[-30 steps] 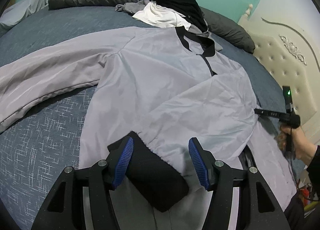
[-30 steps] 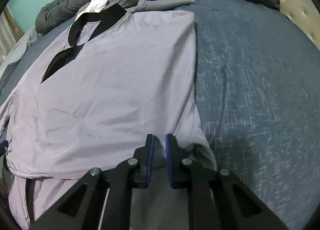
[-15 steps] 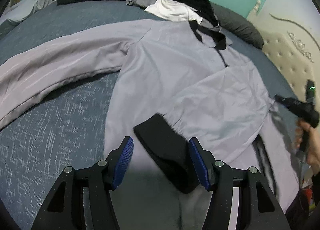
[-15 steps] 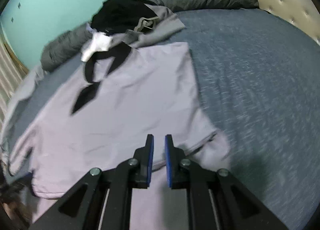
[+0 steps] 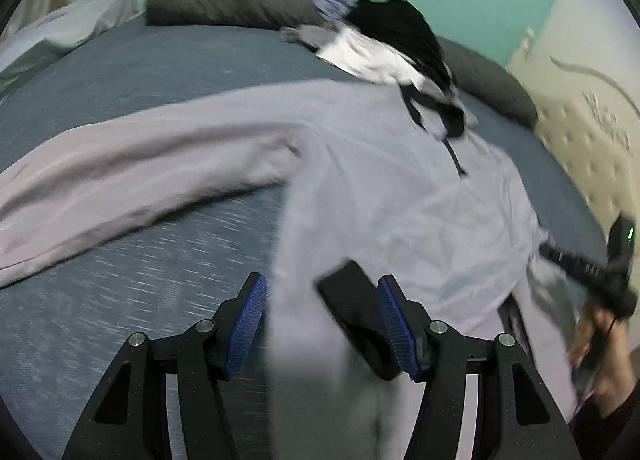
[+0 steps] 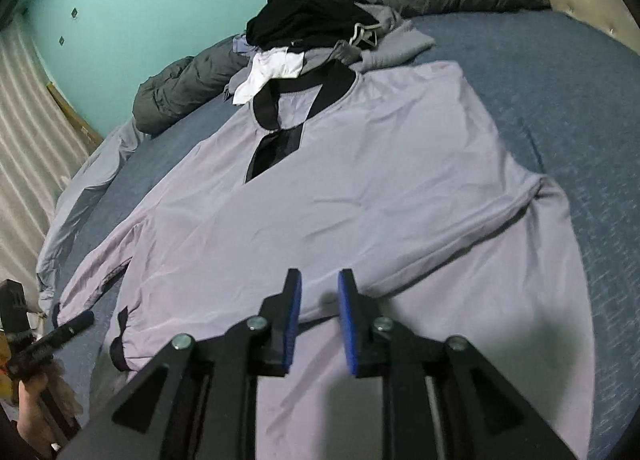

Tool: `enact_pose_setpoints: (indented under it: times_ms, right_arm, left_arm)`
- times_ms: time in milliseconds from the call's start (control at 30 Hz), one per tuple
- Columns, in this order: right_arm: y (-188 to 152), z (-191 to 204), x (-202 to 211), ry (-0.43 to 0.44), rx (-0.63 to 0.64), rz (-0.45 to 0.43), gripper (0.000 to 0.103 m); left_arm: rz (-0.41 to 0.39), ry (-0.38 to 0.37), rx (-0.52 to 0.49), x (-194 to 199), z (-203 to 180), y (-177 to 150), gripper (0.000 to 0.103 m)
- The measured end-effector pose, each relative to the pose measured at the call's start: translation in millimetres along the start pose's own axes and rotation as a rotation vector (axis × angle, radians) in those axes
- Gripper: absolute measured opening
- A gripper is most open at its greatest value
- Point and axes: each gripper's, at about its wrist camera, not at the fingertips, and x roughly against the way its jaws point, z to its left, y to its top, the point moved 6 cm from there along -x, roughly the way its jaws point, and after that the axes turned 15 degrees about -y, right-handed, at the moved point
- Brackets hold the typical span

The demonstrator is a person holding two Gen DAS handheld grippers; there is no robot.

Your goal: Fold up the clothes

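Both pairs of fingers stand spread and grip nothing. Between the blue pads point(image 5: 245, 326) of the left gripper point(image 5: 320, 324) lies lavender cloth, with the black cuff point(image 5: 356, 318) against the right-hand pad; that view is blurred. The right gripper point(image 6: 319, 312) hovers just above the jacket point(image 6: 360, 188), which lies flat on the blue bed point(image 6: 560, 72), one sleeve point(image 5: 132, 180) stretched out to the side and the other folded across the body. A clothes pile point(image 6: 316, 28) touches the black collar point(image 6: 280, 100).
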Motion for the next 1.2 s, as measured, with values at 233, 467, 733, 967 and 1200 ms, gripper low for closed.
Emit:
enact_pose_setpoints:
  times_ms: [233,467,733,967,1200]
  right_arm:
    - [4.4,4.9,5.7,0.037,-0.015,-0.007,0.051]
    - [5.0,-1.1,4.2,0.05,-0.039,-0.001,0.055]
    - [4.5,-1.7,3.6,0.052,-0.044,-0.006,0.056]
    - [0.6,1.0,-1.6,0.042,-0.036,0.0,0.056]
    - [5.4,-5.2,3.2,0.028,-0.057,-0.035,0.056]
  left_arm:
    - [-0.121,0.116,0.243,74.2,94.0,24.1,0.068]
    - [-0.231,0.281,0.521,140.6,200.3,10.7,0.068]
    - [-0.269,0.404,0.678,172.8,265.3,-19.5,0.068]
    - [-0.297,0.404,0.672,176.7,291.3,-20.0,0.068]
    - [-0.292,0.393,0.619,173.3,297.3,-4.3,0.045]
